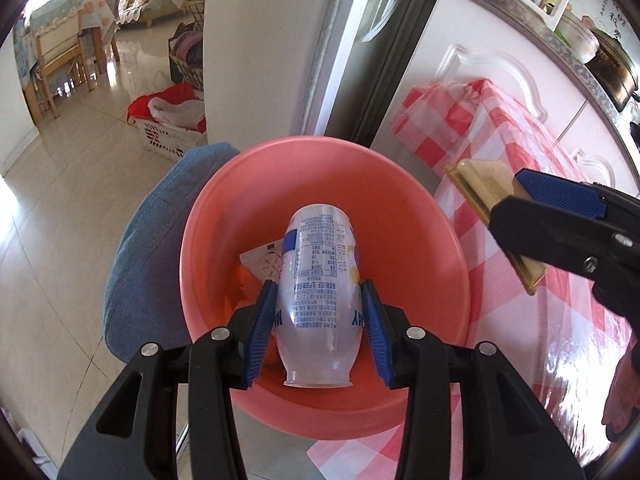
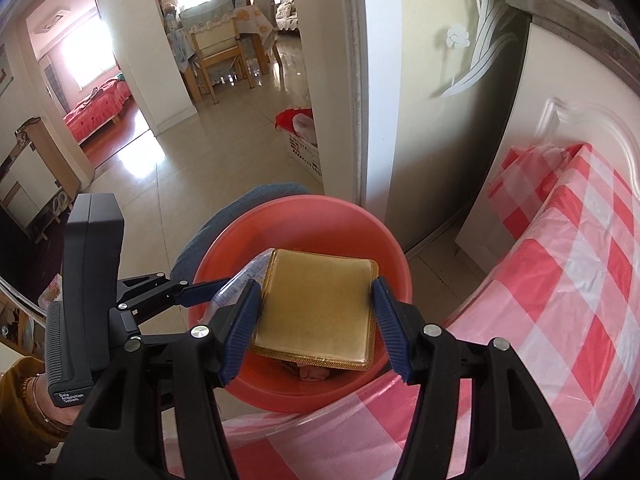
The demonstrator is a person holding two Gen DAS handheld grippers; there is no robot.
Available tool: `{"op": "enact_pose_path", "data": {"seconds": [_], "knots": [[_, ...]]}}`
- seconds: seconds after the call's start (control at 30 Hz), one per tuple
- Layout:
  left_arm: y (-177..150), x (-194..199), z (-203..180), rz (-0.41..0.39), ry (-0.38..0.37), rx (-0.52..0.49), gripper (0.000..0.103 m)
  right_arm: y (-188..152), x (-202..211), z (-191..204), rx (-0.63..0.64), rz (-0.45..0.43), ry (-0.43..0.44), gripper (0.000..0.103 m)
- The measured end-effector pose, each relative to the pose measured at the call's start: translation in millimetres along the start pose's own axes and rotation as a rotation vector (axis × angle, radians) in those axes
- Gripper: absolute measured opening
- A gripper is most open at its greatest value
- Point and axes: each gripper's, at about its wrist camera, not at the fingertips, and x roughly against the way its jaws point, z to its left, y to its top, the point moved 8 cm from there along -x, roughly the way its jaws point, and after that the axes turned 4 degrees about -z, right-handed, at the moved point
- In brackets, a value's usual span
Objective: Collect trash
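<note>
Grippers: two | left gripper [image 1: 318, 326] clamps one clear bottle [image 1: 318, 296] above one pink basin [image 1: 208, 248] | right gripper [image 2: 316, 322] clamps one gold tray [image 2: 320, 308] above it

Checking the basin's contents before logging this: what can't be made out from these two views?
- Basin floor: left wrist view, largely covered by the held bottle; right wrist view, by the held gold tray.
- Paper scrap: half behind the bottle.
- Bottle label: print too small to read.
- What the basin rests on: only a blue cushion edge shows.
</note>
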Motion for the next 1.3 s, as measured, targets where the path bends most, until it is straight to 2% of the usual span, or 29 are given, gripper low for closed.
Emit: {"op": "enact_pose_path", "data": {"seconds": [0.5, 0.57, 0.6, 0.63, 0.67, 0.7, 0.8, 0.87, 0.93, 1.07, 1.3], "knots": [[-9, -13, 5, 0.035, 0.019, -0.006, 0.044, -1, -26, 1, -0.023, 0.041, 0.027, 0.059], [-10, -14, 6, 0.040, 0.029, -0.006, 0.044, -3, -28, -2, -0.052, 0.049, 0.042, 0.062], [-11, -15, 6, 0.040, 0.034, -0.007, 0.046, -4, -28, -4, -0.065, 0.044, 0.043, 0.064], [-10, -15, 5, 0.041, 0.033, -0.012, 0.053, -4, -26, -5, -0.079, 0.037, 0.046, 0.068], [-10, -15, 6, 0.038, 0.033, -0.015, 0.065, -4, -23, -8, -0.098, 0.023, 0.050, 0.072], [-9, -13, 5, 0.031, 0.026, -0.016, 0.070, -3, -19, -12, -0.122, 0.011, 0.056, 0.074], [-8, -10, 2, 0.028, 0.020, -0.025, 0.074, -2, -7, -22, -0.177, -0.027, 0.068, 0.082], [-7, -8, 1, 0.022, 0.031, -0.030, 0.085, -2, 5, -30, -0.202, -0.059, 0.054, 0.083], [-5, -6, 1, 0.013, 0.055, -0.040, 0.089, -3, 17, -39, -0.229, -0.091, 0.037, 0.087], [-4, -1, 2, 0.003, 0.090, -0.045, 0.089, -9, 37, -52, -0.260, -0.137, -0.006, 0.089], [1, 10, 3, -0.016, 0.157, -0.049, 0.090, -29, 62, -65, -0.232, -0.167, -0.114, 0.089]]}}
